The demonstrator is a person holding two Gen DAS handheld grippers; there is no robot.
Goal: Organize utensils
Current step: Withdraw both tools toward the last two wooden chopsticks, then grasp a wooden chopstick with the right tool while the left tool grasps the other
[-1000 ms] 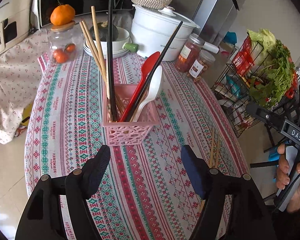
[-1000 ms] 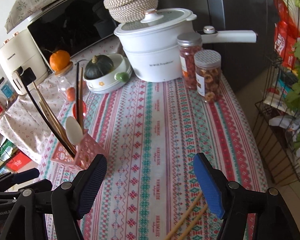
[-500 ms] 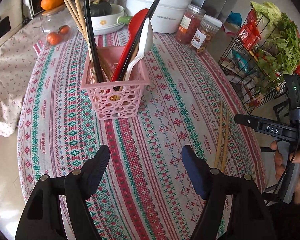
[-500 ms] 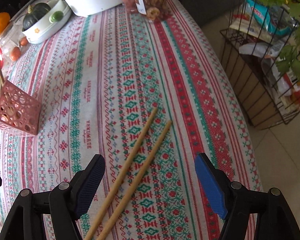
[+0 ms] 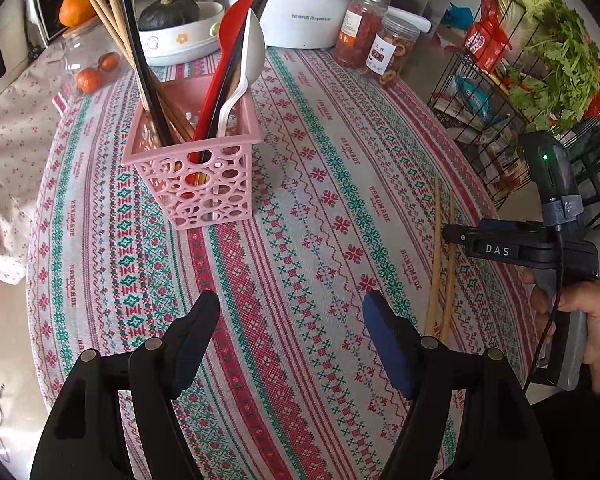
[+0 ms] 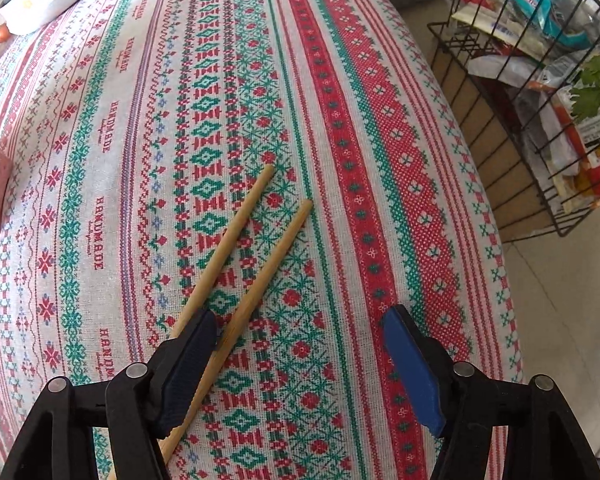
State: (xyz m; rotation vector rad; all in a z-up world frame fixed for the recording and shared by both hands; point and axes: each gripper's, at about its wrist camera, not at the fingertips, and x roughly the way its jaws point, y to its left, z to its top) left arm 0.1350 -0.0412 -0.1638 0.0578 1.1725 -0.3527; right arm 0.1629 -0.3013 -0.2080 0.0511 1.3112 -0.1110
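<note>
Right fingers: apart, just been closing; one light wooden chopstick between, unpressed.
Left fingers: spread, empty.
Pink perforated plastic basket: chopsticks, red spoon, white spoon.
Nearby: black wire rack beside the surface.

The pink perforated plastic utensil basket is standing on the round cloth-covered surface, holding spoons and chopsticks. At its four o'clock, well apart, two bare wooden chopsticks are lying side by side. At its twelve o'clock the white lidded cooking pot is sitting, with two clear snack jars at two o'clock.
</note>
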